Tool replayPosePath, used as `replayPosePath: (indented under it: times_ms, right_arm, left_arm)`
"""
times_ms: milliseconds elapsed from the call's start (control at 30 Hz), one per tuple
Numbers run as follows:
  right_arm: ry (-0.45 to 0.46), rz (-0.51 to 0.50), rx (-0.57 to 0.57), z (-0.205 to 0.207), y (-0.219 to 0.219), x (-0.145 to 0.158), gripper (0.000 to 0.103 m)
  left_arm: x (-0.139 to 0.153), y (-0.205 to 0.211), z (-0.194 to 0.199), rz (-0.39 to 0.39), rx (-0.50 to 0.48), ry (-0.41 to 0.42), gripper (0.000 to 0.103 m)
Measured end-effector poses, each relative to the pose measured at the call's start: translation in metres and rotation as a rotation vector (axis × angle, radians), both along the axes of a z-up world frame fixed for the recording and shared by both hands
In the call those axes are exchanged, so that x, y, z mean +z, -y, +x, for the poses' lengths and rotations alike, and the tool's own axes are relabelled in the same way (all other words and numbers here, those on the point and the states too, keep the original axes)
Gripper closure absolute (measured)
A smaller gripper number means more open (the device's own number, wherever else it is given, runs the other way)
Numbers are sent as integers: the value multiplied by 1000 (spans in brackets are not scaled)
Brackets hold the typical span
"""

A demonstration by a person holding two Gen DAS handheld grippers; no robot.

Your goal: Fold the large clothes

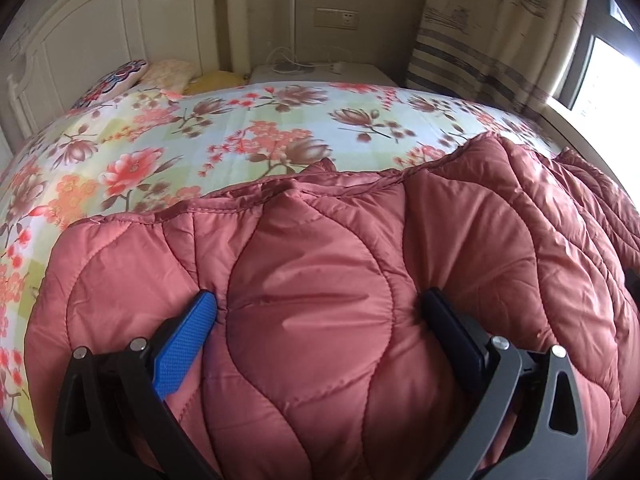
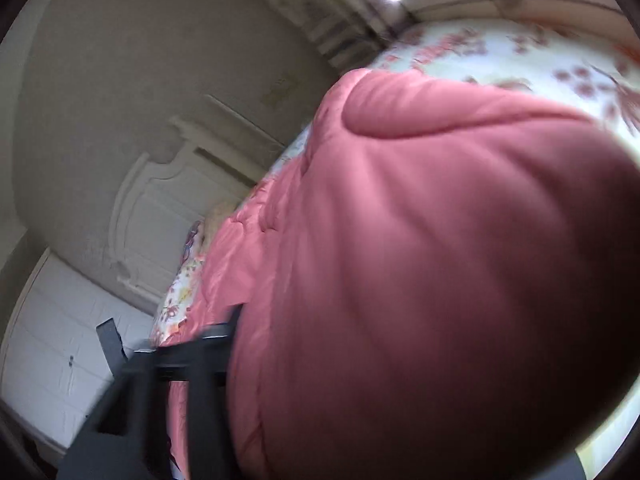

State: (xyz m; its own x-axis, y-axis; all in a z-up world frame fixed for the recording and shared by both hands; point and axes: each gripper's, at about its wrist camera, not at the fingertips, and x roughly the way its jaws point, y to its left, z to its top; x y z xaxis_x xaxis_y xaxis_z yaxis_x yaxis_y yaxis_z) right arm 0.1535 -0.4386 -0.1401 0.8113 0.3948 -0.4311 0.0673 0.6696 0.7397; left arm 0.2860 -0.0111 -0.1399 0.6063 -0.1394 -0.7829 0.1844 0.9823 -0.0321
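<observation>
I find the quilted pink padded coat (image 1: 320, 280) lying on the bed (image 1: 240, 120), over the near edge and toward the right-hand side by the window, with the floral sheet bare beyond it up to the headboard (image 1: 100, 28). My left tool (image 1: 320, 304) stands wide, its blue pad (image 1: 188, 332) and black pad (image 1: 452, 328) pressed down into the padding on either side of one puffed panel; the pads dent the fabric but do not pinch it, so I count nothing as held on this side. In the right wrist view my right tool (image 2: 188, 344) is blurred and largely buried under a bulging fold of the coat; only one finger shows clearly, so I cannot tell whether it grips the fabric or merely sits against it. In my judgement the step in hand is gathering an edge to carry a fold across. To do that well, both tools should take the hem layer alone, low and firm, at matching positions, then lift together so the thick padding does not slump or twist. The coat's long axis appears to run along the near edge of the bed, left to right in the left wrist view, with its stitched edge facing the headboard; which end is the collar I cannot determine.
</observation>
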Motion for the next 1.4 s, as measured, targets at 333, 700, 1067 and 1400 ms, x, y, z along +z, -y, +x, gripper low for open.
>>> replayPosePath:
  times_ms: [333,700,1067,1400]
  right_arm:
    - [45,50,-95,-26,56,-8,69]
    - [33,74,-160,-43,63,-19,69]
    - [-20,12,-171,-48,56,-18,61]
    - [17,23,-160,-40,60,-18,66]
  left_arm:
    - [1,88,79,60,-207,1,2]
    - [-2,131,98,86,-271,13,2]
    - [-1,128,95,92,-255,17,2]
    - [-1,120,89,81,-216,10,2]
